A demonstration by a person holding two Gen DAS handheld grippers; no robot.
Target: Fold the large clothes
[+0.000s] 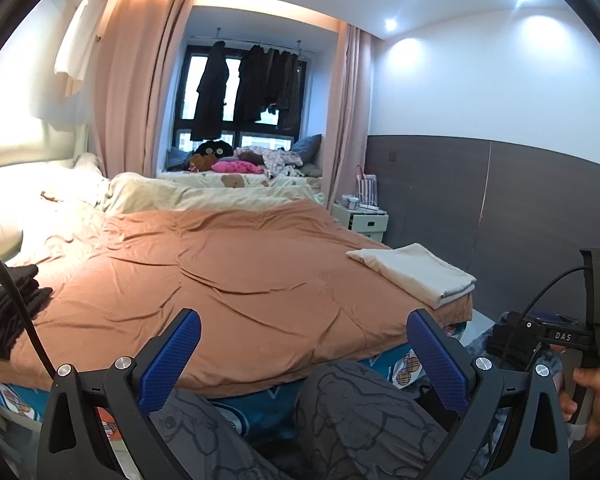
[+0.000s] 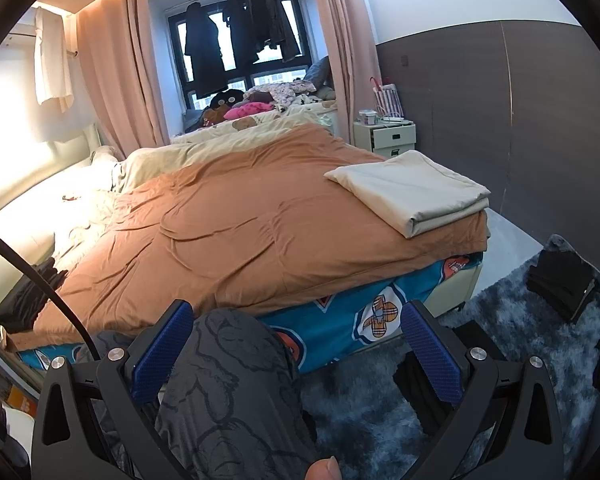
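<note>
Left tongs (image 1: 304, 354): blue-padded fingers spread wide, nothing between them; lower centre of the left wrist view, above the person's grey patterned trouser legs (image 1: 356, 412).

Right tongs (image 2: 298, 346): blue-padded fingers likewise wide apart and empty; lower centre of the right wrist view, over one trouser knee and the mottled blue-grey shaggy rug (image 2: 512, 320).

Wide bed with rumpled rust-orange quilt (image 1: 236, 264): fills the middle of both views.

Folded cream cloth, rectangular, several layers (image 2: 410, 190): lies flat on the quilt at the bed's corner, right of centre in both views.

Stack of folded black garments (image 1: 8, 312): at the left edge of the bed.

Black folded items (image 2: 562, 282): on the rug, right side of the right wrist view.

White bedside cabinet (image 2: 384, 138): against the dark wall panel, upper right.
</note>
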